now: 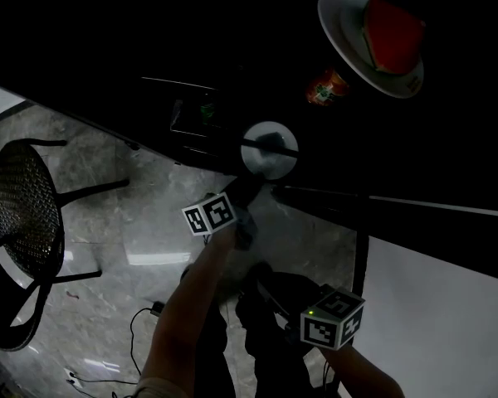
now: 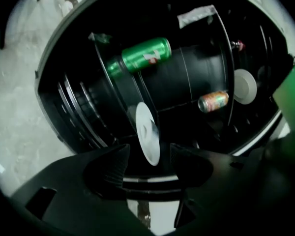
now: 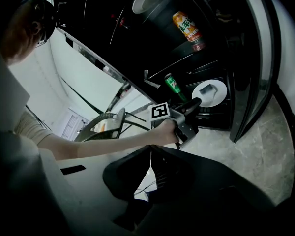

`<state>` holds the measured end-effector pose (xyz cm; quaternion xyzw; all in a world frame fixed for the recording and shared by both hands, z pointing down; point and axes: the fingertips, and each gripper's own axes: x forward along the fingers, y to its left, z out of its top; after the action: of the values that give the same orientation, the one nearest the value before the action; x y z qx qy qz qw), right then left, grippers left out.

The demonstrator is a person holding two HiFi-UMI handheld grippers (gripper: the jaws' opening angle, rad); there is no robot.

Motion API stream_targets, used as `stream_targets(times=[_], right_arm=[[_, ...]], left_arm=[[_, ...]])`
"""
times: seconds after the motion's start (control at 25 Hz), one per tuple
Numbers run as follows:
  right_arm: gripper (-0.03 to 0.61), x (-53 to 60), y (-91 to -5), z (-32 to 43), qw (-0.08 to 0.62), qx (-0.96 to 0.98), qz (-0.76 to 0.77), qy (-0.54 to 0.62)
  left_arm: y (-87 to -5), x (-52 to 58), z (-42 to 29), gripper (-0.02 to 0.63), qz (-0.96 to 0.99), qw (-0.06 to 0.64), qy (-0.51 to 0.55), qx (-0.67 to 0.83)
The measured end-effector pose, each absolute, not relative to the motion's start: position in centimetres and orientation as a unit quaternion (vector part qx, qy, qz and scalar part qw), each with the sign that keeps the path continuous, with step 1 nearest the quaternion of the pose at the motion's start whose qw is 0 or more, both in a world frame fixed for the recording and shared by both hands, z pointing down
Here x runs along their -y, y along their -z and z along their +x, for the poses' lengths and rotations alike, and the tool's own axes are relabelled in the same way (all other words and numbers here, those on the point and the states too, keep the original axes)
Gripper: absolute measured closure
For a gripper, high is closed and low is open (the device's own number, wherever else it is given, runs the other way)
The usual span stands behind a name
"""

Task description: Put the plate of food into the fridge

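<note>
The left gripper gapes wide, holding nothing; the plate rests inside the fridge at frame centre, its rim between the jaws; the right gripper, lower centre, is closed and empty; a crooked withdrawal could snag that rim and drag the plate out.

My left gripper is matt black plastic with ribbed pads. The plate looks like smooth, glossy white ceramic, and the green can is shiny metal. The floor is polished grey marble-ish stone, and the chair has a black mesh seat.
</note>
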<state>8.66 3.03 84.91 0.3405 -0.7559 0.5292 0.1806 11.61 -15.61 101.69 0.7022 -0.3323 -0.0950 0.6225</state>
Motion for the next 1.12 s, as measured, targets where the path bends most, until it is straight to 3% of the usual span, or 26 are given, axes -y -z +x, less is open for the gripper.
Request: stream_targets(times=[0.28, 0.4, 0.68, 0.88, 1.0, 1.12], right_arm=[[0.557, -3.5, -85.1, 8.2, 0.183, 0.750, 0.343, -0.534], [0.557, -4.0, -85.6, 8.5, 0.188, 0.745, 0.346, -0.539], [0.557, -4.2, -85.9, 8.9, 0.194, 0.743, 0.349, -0.538], [0.557, -3.7, -85.8, 9.0, 0.192, 0.742, 0.352, -0.537], [0.557, -4.1, -85.9, 8.7, 0.195, 0.741, 0.347, -0.540], [0.557, -4.4, -85.9, 8.4, 0.199, 0.742, 0.341, -0.541]], left_arm=[[-102.1, 13.8, 14.3, 0.374, 0.713, 0.629, 0.057, 0.303], [-101.9, 14.4, 14.6, 0.449, 0.721, 0.625, 0.053, 0.295], [-102.7, 16.1, 14.2, 0.524, 0.726, 0.616, 0.024, 0.303], [-102.2, 17.7, 14.1, 0.513, 0.726, 0.614, 0.036, 0.307], [-101.8, 17.4, 13.8, 0.403, 0.727, 0.612, 0.033, 0.309], [-102.2, 15.9, 13.0, 0.367, 0.740, 0.590, -0.012, 0.322]])
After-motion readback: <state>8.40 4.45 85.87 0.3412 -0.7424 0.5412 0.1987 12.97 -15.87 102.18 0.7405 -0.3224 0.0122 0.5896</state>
